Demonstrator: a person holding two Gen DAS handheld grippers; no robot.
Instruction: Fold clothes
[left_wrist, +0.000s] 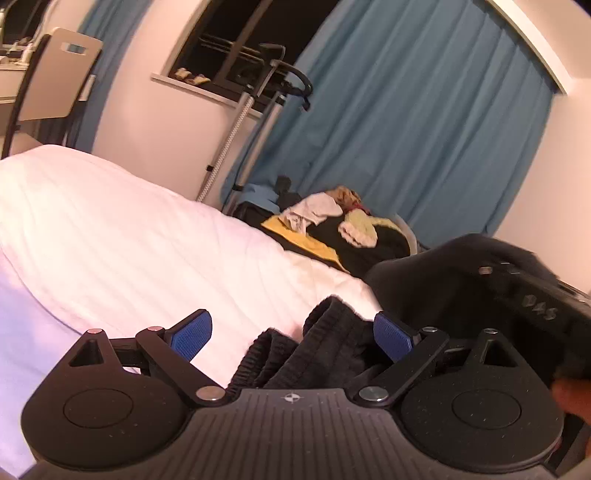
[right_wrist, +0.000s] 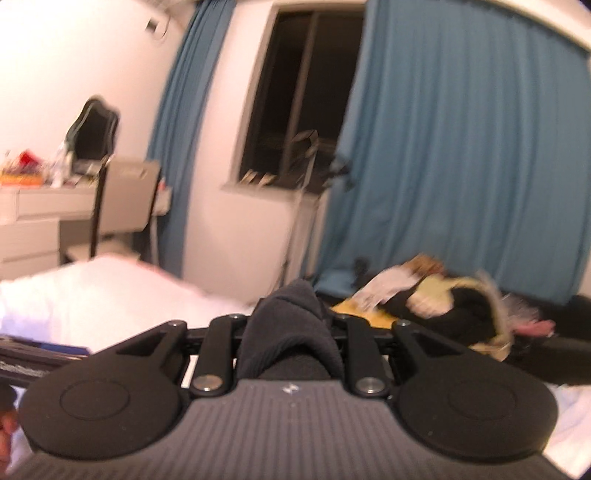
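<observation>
Over at the far left stands a pale chair (left_wrist: 55, 74) by a cluttered white dresser (right_wrist: 33, 218), well apart from the work. The wide white quilted bed (left_wrist: 110, 229) takes up the left and middle of the room and serves as the folding surface, its near part bare so a garment can be spread on it.

The left claw (left_wrist: 291, 334) hangs low over the bed with its blue-padded fingers (left_wrist: 192, 334) spread wide apart. The ribbed hem of a black knitted garment (left_wrist: 321, 343) lies bunched in the gap between them, touching the right pad only; nothing is pinched yet. I would say it is lined up to take that edge, so the cloth can be held at two points.

Just right of it, the right claw (right_wrist: 290, 321) is drawn in tight on a thick fold of the same black garment, which bulges up between the linkages toward the camera. Its view is smeared by motion, so it is likely carrying or lifting the cloth. From the left camera the dark cloth drapes over the right tool's body.

Beyond them, at the bed's far edge, a heap of unfolded clothes (left_wrist: 332, 225), black, yellow and cream, waits in front of the long blue curtain (left_wrist: 424, 129). Beside the dark window a garment steamer stand (left_wrist: 273, 85) rises. The folding looks barely begun.
</observation>
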